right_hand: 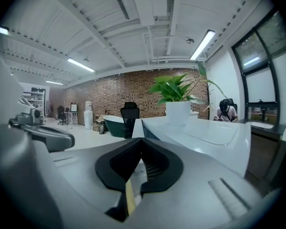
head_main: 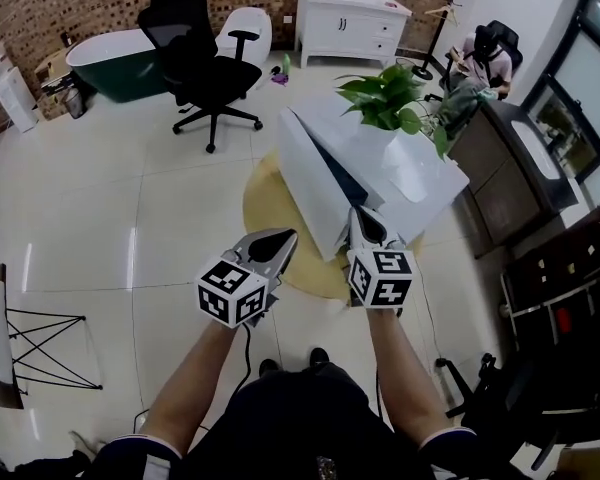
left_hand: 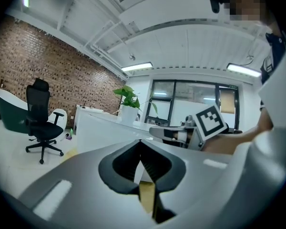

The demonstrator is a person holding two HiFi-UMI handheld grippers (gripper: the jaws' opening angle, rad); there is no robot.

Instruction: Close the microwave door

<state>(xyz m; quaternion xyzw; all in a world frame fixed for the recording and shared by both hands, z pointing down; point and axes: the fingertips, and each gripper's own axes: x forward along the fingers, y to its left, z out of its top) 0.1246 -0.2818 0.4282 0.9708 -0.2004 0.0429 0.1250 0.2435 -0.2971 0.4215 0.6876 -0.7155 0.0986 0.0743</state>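
No microwave shows in any view. My left gripper [head_main: 286, 237] is held out at waist height over the tiled floor, its jaws shut tip to tip with nothing between them. My right gripper [head_main: 362, 214] is beside it, also shut and empty, its tips close to the near edge of a white counter [head_main: 405, 173]. In the left gripper view the jaws [left_hand: 140, 142] meet, with the right gripper's marker cube [left_hand: 210, 120] off to the right. In the right gripper view the jaws [right_hand: 141, 140] meet in front of the counter [right_hand: 214, 132].
A potted plant [head_main: 390, 98] stands on the counter. A black office chair [head_main: 200, 58], a dark green bathtub [head_main: 110, 63] and a white cabinet [head_main: 350, 23] are further back. A person [head_main: 485, 58] sits at far right. A yellow round rug [head_main: 270, 213] lies under the counter.
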